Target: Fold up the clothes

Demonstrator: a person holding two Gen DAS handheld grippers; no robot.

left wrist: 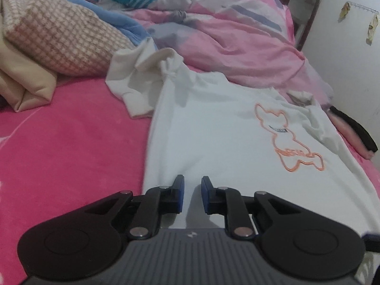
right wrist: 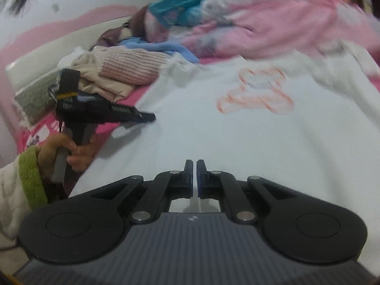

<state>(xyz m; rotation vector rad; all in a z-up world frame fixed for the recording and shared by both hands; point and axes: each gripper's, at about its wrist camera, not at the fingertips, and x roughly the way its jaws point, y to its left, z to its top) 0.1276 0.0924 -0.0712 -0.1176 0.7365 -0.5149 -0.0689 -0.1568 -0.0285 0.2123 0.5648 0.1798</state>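
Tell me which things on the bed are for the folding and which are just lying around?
For the folding:
- white T-shirt with an orange outline drawing, spread on the bed
- left gripper, fingers a little apart over its hem
- right gripper, fingers shut

Just lying about:
- checked pillow
- pink quilt
- blue cloth
- beige padded garment

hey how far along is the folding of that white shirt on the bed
Early. Done: the white T-shirt lies spread flat, print up, on the pink bed. In hand: nothing; the left gripper is slightly open, the right gripper shut, both empty over its near end. Left: every fold; one sleeve is bunched.
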